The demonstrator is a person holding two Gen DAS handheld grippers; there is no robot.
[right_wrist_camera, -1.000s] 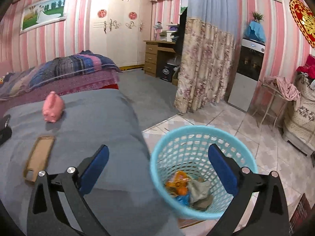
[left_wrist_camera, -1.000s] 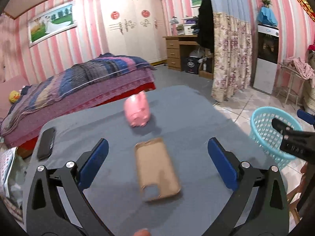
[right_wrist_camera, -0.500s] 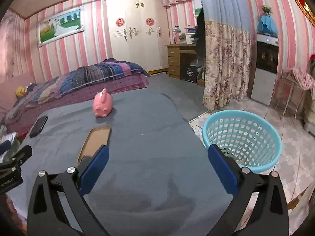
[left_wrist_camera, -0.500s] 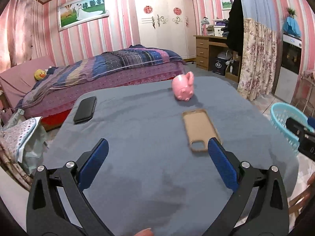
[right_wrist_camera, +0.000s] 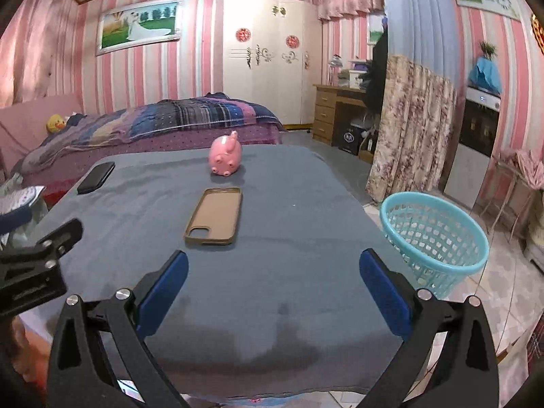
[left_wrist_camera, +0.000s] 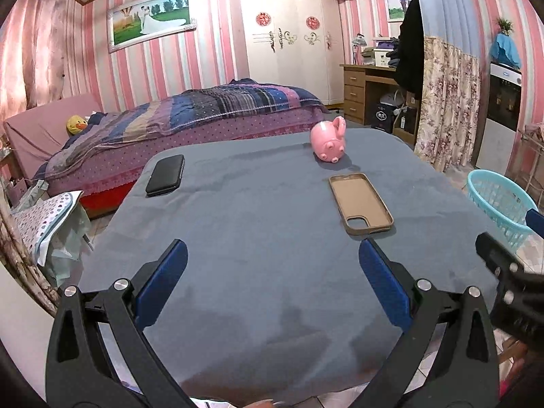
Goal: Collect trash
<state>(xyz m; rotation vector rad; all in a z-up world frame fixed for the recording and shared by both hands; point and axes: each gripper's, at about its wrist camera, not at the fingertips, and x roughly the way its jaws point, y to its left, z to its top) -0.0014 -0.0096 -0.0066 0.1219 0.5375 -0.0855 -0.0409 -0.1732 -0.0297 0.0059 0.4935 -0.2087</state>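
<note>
In the left wrist view, the left gripper (left_wrist_camera: 272, 282) hung over the near edge of the surface (left_wrist_camera: 272, 255), its jaws spread wide and holding nothing. On the grey cloth lay a tan phone case (left_wrist_camera: 361, 203) toward the right side, a pink piggy bank (left_wrist_camera: 328, 140) at the far edge, and a black phone (left_wrist_camera: 165, 175) near the far left corner; none of these looked like trash. The blue basket (left_wrist_camera: 499, 204) stood on the floor off the right edge, and part of the right gripper (left_wrist_camera: 510, 285) showed at the right of the frame. In the right wrist view, the right gripper (right_wrist_camera: 273, 282) likewise hovered above the near edge, jaws released and empty, with the phone case (right_wrist_camera: 215, 216) lying ahead of them, the piggy bank (right_wrist_camera: 225, 157) beyond it, and the phone (right_wrist_camera: 96, 176) near the far left corner. The basket (right_wrist_camera: 433, 238) stood just beside the right edge; its contents could not be seen from this angle. No loose trash showed on the surface in either view, so collection seemed finished or nearly so. The risk from here was mistaking a keepsake for rubbish: a grasp at the case or phone would bin something wanted, and a careless sweep could knock the piggy bank off the far edge.
</note>
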